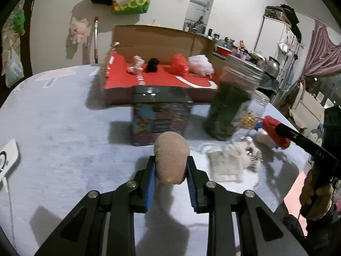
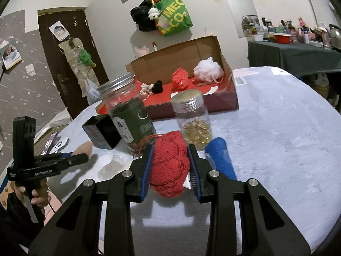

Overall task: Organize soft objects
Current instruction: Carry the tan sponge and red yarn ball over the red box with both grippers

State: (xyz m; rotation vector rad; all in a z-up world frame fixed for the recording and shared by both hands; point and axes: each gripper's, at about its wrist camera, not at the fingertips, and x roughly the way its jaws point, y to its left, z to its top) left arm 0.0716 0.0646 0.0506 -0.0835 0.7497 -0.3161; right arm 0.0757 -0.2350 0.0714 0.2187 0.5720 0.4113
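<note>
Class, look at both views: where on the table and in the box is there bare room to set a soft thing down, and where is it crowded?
Free: the red box floor in front of the white pouf, and the bare table right of the box. Crowded: the strip before the box, with the green jar, capsule jar and dark tin.

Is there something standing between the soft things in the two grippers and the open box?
Yes. A dark tin stands before the tan sponge, and two jars stand before the red knit piece, all short of the box.

Both wrist views close over tongs, sharing shoebox (image 1: 157,79) (image 2: 191,104)
</note>
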